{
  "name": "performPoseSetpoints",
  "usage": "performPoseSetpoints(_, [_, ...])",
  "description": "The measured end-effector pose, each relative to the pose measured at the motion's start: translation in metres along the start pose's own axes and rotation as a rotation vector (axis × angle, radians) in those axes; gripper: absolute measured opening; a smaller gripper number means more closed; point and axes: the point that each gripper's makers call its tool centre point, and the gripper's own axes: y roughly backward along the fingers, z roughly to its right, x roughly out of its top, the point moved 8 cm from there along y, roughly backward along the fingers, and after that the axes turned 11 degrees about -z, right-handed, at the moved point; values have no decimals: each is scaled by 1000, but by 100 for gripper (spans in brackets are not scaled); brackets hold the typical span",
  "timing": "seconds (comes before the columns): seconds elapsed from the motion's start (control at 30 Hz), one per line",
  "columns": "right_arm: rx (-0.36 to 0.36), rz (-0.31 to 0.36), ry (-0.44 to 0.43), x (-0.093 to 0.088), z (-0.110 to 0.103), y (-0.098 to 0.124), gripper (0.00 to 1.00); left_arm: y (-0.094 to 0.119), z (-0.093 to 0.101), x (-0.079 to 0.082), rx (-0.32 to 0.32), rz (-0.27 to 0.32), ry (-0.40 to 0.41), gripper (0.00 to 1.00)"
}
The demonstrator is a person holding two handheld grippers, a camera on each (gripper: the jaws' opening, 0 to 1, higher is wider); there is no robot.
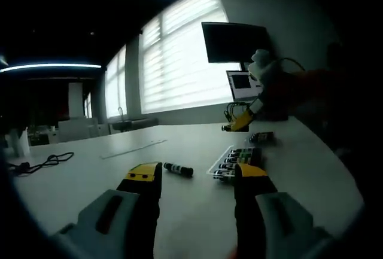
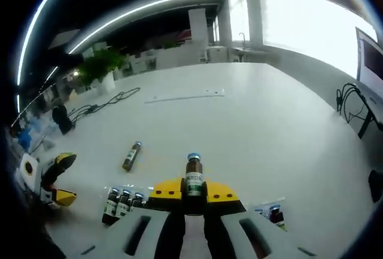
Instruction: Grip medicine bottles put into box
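Observation:
My left gripper (image 1: 197, 175) stands open above the white table (image 1: 90, 178), nothing between its yellow-tipped jaws. Ahead of it a dark medicine bottle (image 1: 178, 169) lies on its side. Right of that sits a clear box (image 1: 234, 162) holding several bottles. Further back the right gripper (image 1: 237, 124) hangs above the table in a person's hand. My right gripper (image 2: 192, 191) is shut on an upright brown bottle (image 2: 192, 177) with a blue cap. Under it stand boxed bottles (image 2: 122, 202). The lying bottle (image 2: 131, 155) is at the left, and the left gripper (image 2: 58, 179) beyond it.
A dark monitor (image 1: 236, 40) and a small lit screen (image 1: 242, 84) stand at the table's far right. Black cables (image 1: 42, 163) lie at the left, a long thin strip (image 1: 134, 148) in the middle. A potted plant (image 2: 102, 63) and more cables (image 2: 350, 100) sit at the table's edges.

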Motion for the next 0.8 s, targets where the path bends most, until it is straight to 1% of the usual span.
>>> performPoseSetpoints(0.2, [-32, -22, 10, -20, 9, 14, 7, 0, 1, 0, 0, -4, -8, 41])
performPoseSetpoints(0.37, [-41, -41, 11, -34, 11, 17, 7, 0, 1, -1, -2, -4, -9, 41])
performPoseSetpoints(0.5, [-66, -55, 38, -42, 10, 18, 7, -1, 1, -1, -2, -7, -13, 41])
performPoseSetpoints(0.63, [-106, -67, 85, -50, 9, 17, 7, -1, 1, -1, 0, -7, -15, 41])
performPoseSetpoints(0.8, [-131, -69, 115, -53, 3, 16, 7, -1, 2, -1, -1, -9, -17, 41])
